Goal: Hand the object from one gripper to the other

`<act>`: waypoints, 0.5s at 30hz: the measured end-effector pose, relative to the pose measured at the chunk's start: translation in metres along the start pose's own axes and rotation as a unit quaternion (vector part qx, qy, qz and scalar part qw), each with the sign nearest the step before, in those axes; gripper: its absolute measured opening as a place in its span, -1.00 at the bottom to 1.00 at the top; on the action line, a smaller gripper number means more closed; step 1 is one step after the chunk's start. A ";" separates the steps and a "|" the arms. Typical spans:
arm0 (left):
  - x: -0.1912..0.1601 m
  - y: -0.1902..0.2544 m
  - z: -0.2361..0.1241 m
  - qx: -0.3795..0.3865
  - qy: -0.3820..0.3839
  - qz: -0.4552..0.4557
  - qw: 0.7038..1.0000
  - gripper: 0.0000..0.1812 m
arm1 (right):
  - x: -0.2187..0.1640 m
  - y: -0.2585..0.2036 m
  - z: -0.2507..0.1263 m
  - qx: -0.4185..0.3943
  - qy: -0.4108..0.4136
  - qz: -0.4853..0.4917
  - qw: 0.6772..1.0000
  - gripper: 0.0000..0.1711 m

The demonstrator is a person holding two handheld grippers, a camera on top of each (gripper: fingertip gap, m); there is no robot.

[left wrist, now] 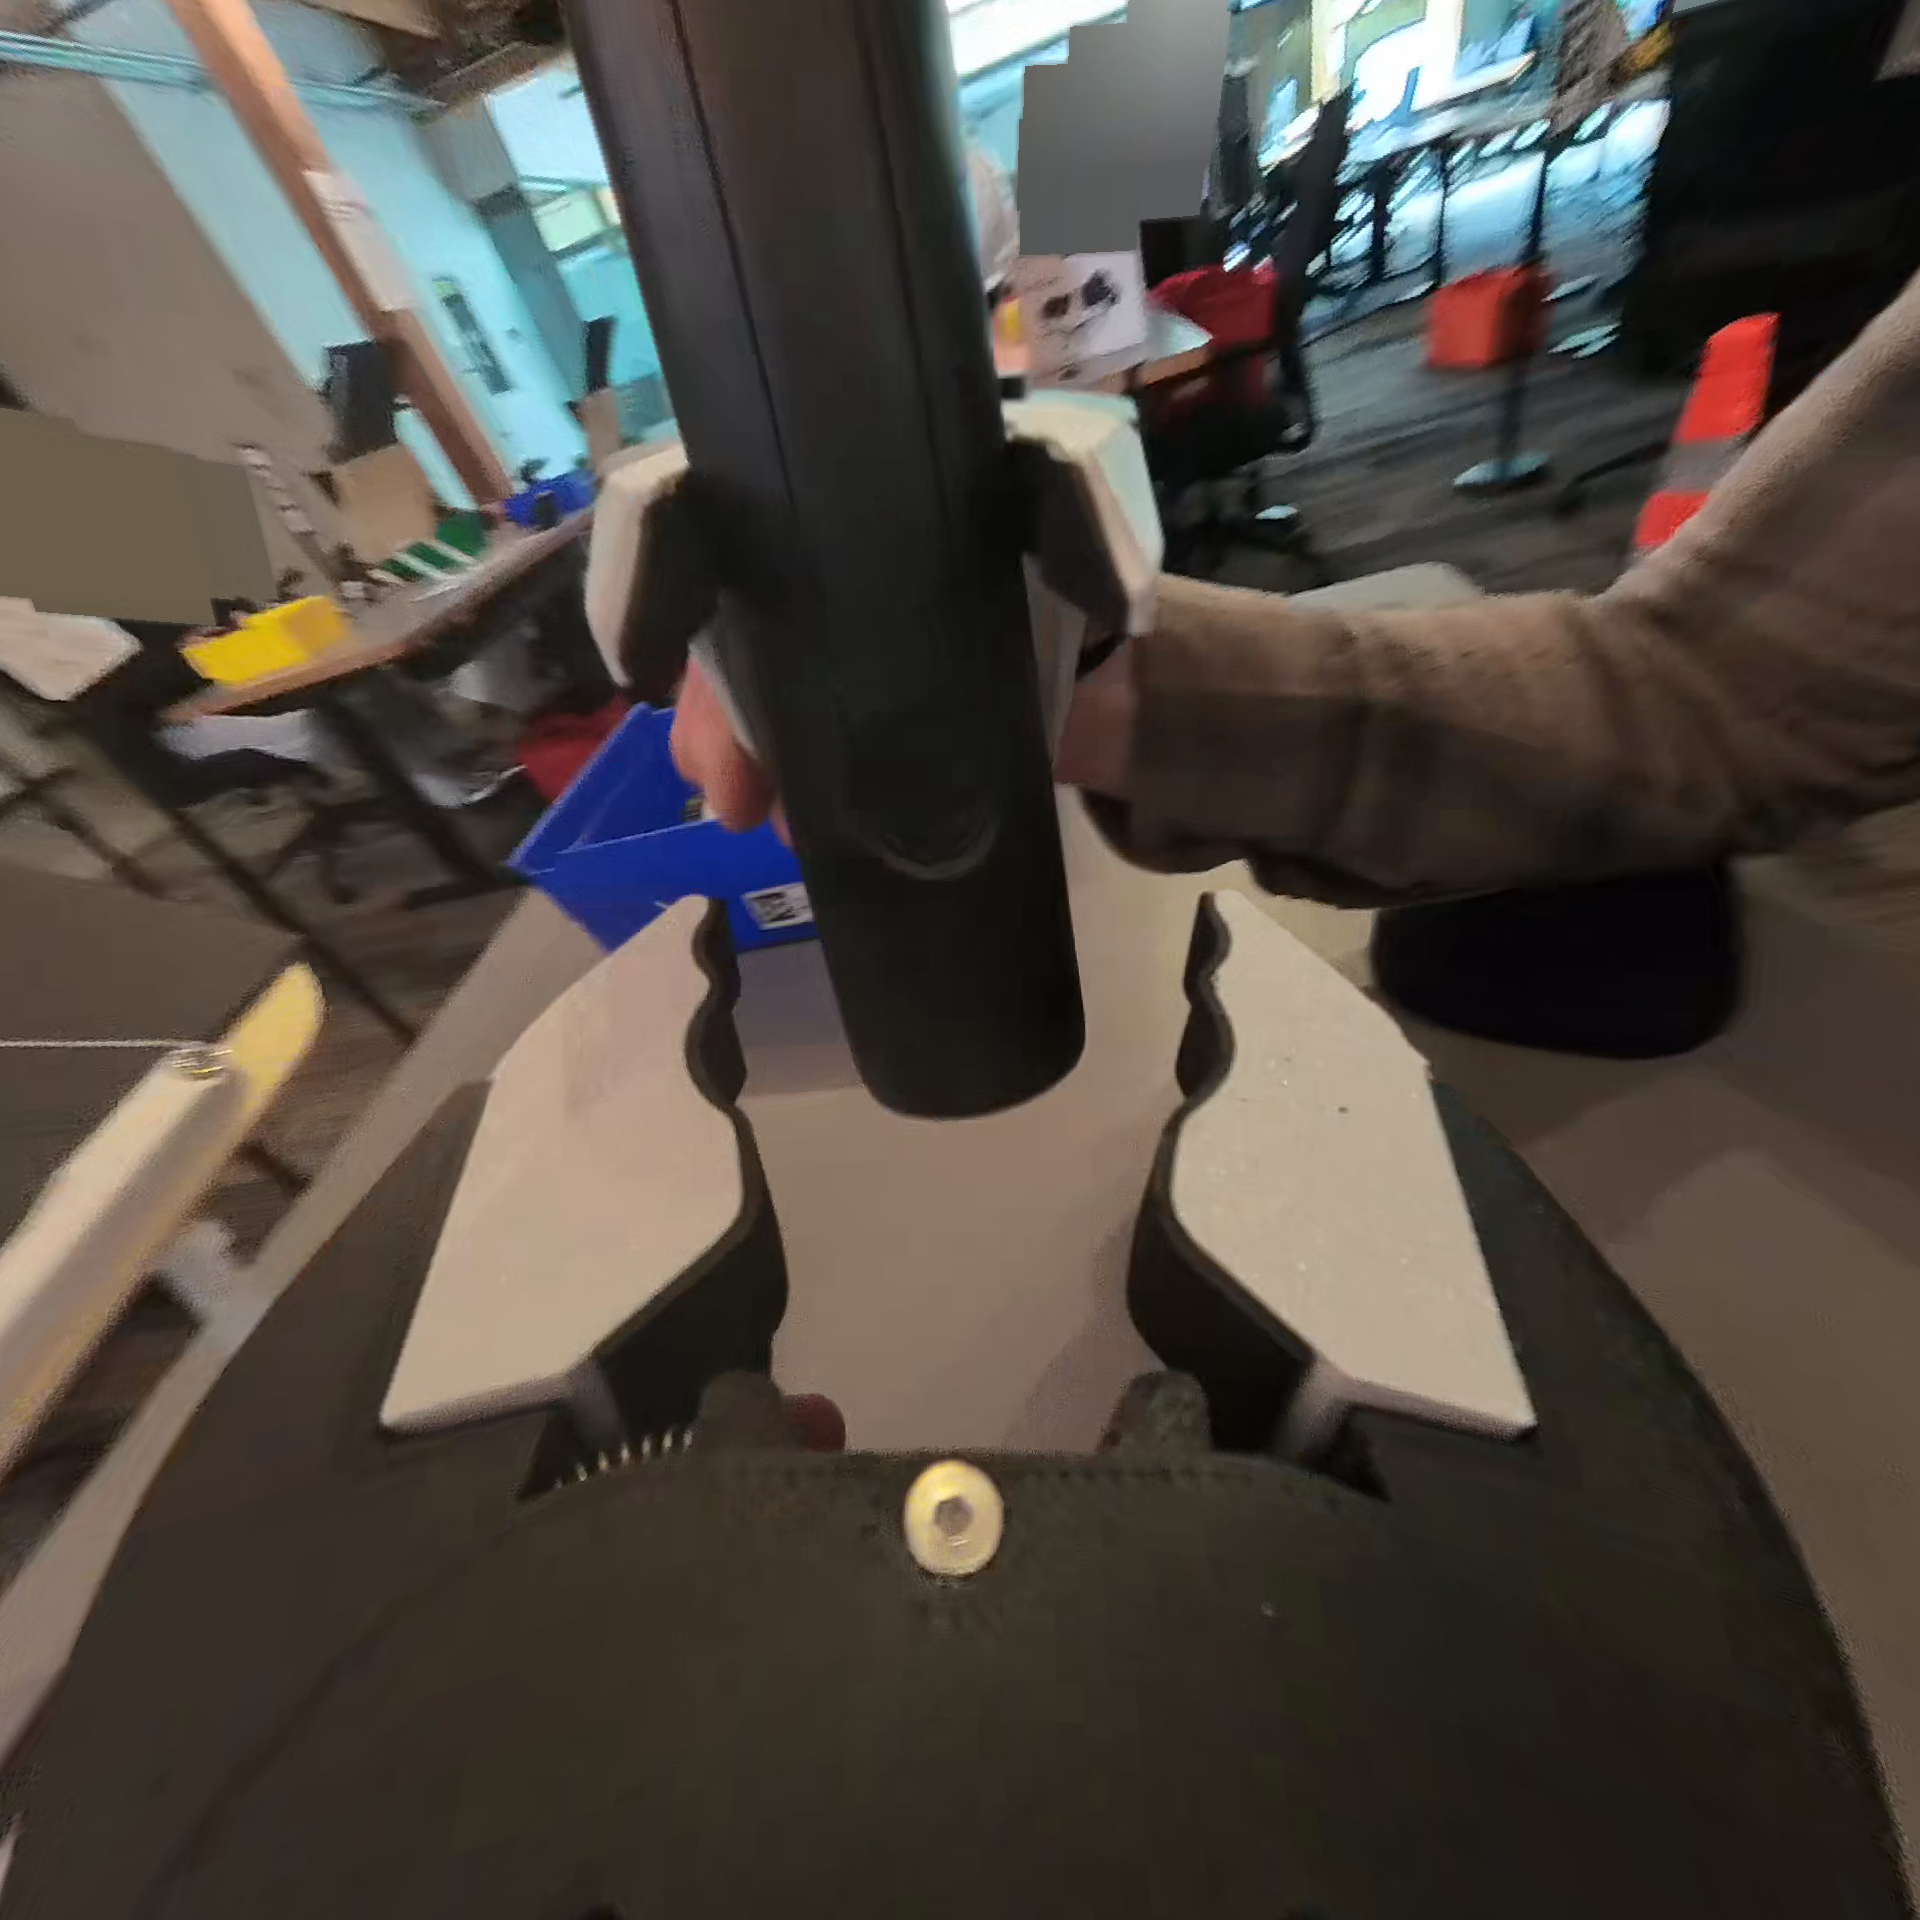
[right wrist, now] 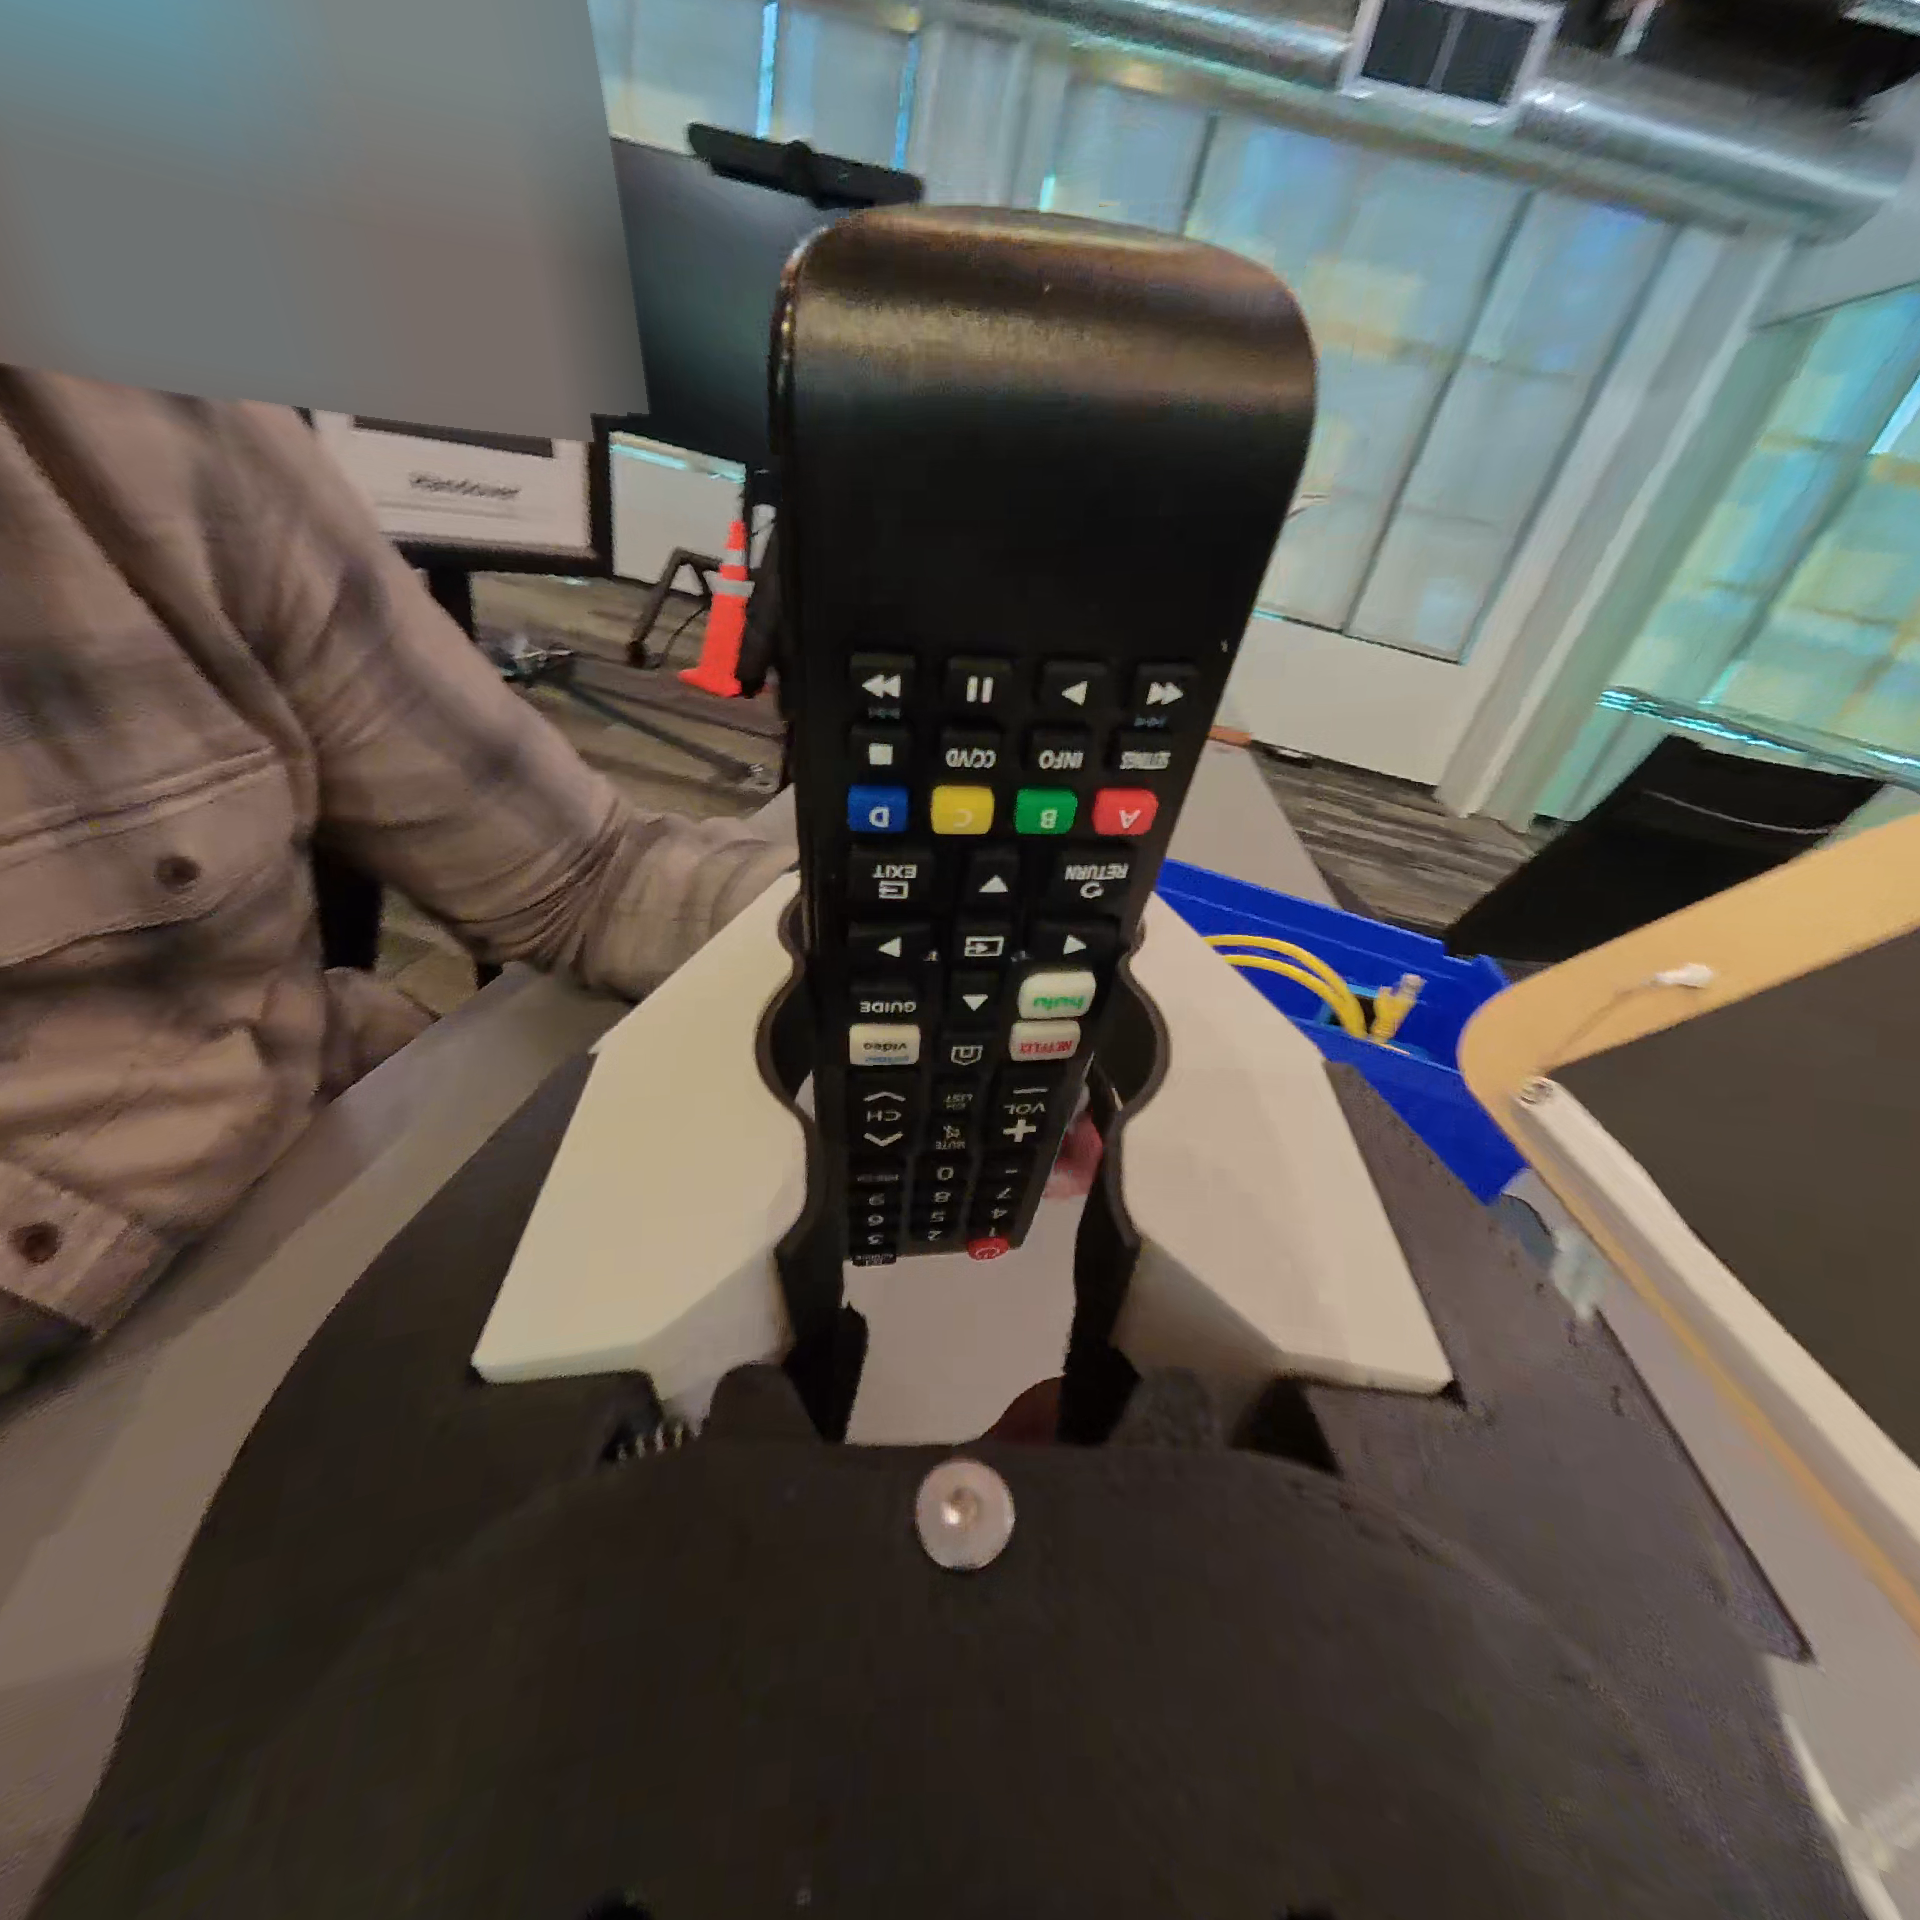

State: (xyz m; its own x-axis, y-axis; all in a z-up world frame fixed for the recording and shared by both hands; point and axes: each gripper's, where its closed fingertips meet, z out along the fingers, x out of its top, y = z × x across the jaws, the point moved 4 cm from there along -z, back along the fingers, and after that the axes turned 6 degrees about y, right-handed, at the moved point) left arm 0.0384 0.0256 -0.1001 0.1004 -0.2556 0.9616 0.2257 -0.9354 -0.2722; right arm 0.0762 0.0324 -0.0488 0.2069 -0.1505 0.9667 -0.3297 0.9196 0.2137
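Two grippers meet over one black remote control (right wrist: 1039, 727), held upright and clear of the table (left wrist: 935, 1299). The right gripper (right wrist: 961, 1039) is clamped on the remote's keypad end, its jaws pressed against both long edges. The left gripper (left wrist: 961, 997) stands wide open, the remote's lower end hanging between its fingertips without touching either one. The remote looks light, rigid and smooth-sided, likely to slip if pinched at its rounded end; the flat long edges just above that end seem the safest hold. A blue bin (right wrist: 1340, 997) on the table to the far right in the right wrist view holds a coil of yellow cable (right wrist: 1309, 982). Farther left, a yellow bin (left wrist: 265, 639) sits on another bench, contents unseen.
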 end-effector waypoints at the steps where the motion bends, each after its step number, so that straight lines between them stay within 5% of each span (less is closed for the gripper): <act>1: 0.000 0.005 0.002 -0.020 0.008 -0.018 1.000 -0.11 | -0.002 -0.006 0.003 0.019 -0.004 0.003 1.000 -0.42; 15: -0.004 0.068 0.006 -0.289 0.054 -0.153 0.943 -0.68 | -0.006 -0.072 0.021 0.237 -0.003 0.037 0.971 -0.41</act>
State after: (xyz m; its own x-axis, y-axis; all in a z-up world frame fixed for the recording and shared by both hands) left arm 0.0589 -0.0360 -0.1226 0.0095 0.0549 0.9984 -0.3416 -0.9383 0.0548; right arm 0.0791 -0.0400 -0.0674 0.1613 -0.0930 0.9825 -0.7312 0.6573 0.1823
